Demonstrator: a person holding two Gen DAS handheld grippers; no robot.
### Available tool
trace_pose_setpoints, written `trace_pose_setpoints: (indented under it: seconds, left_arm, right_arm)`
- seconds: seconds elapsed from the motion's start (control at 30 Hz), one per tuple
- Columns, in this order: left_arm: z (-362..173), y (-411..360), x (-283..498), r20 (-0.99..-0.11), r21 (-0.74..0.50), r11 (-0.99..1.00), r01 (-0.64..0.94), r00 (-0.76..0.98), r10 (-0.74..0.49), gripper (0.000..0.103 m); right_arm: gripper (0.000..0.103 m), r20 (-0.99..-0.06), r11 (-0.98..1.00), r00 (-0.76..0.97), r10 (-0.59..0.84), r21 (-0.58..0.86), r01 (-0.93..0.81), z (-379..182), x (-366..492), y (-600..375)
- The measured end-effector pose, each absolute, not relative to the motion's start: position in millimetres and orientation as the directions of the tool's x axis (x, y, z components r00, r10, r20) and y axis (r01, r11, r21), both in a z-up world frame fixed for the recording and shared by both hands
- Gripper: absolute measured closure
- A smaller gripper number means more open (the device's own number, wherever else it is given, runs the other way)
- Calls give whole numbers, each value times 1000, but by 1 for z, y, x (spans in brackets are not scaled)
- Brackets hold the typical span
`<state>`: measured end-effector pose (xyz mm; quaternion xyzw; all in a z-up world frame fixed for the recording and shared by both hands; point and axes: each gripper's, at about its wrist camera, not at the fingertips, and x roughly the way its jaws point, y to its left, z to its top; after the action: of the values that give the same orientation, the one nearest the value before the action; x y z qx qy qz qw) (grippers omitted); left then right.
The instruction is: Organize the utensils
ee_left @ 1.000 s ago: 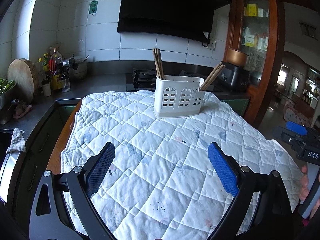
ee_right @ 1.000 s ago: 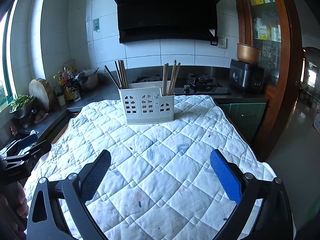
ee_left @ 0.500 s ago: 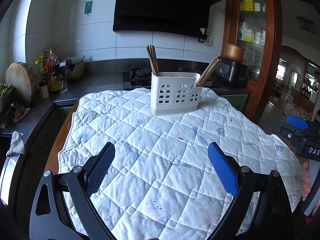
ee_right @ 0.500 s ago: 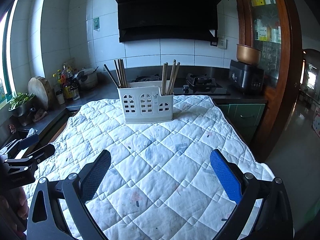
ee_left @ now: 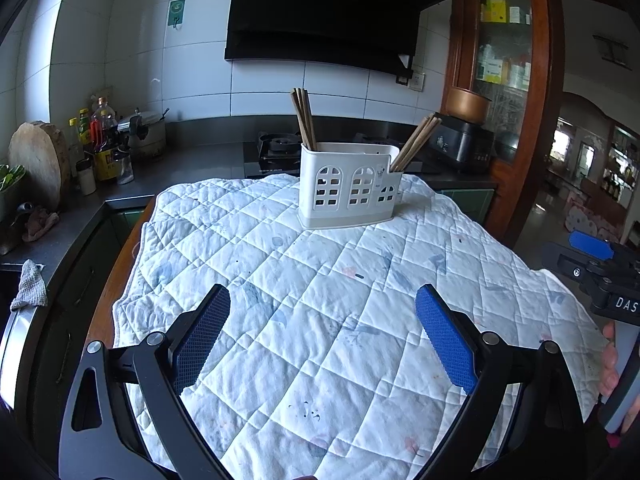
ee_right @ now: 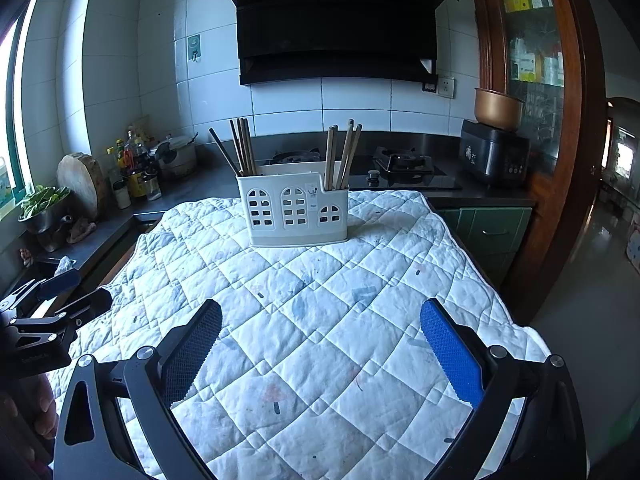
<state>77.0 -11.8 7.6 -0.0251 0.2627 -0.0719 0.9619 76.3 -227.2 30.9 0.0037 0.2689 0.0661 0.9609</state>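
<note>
A white utensil holder (ee_left: 349, 184) with arched cut-outs stands at the far end of a white quilted cloth (ee_left: 320, 320). It also shows in the right wrist view (ee_right: 294, 210). Brown chopsticks stand in its left end (ee_right: 241, 146) and in its right end (ee_right: 343, 154). My left gripper (ee_left: 322, 336) is open and empty, low over the near part of the cloth. My right gripper (ee_right: 320, 352) is open and empty, also over the near cloth. Each gripper shows at the edge of the other's view: the right one (ee_left: 600, 272) and the left one (ee_right: 48, 312).
A dark counter (ee_right: 192, 184) with a gas hob (ee_right: 400, 164) runs behind the table. Bottles (ee_right: 134, 168), a pot (ee_right: 176, 156) and a wooden block (ee_right: 82, 180) stand at the left. A rice cooker (ee_right: 494, 152) and a wooden cabinet (ee_right: 536, 80) are at the right.
Both grippers have drawn back slightly and tilted, so the holder sits a little further off in the left wrist view. Both stay open and empty.
</note>
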Motion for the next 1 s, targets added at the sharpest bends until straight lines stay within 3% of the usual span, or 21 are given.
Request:
trace_pose_setpoints:
  seconds: [1.0]
  left_arm:
    - [2,-13,80,-521,-81,989,121,841,-146,10]
  right_arm:
    - [7,-524,989,841,136,28,-142,28,78,-225]
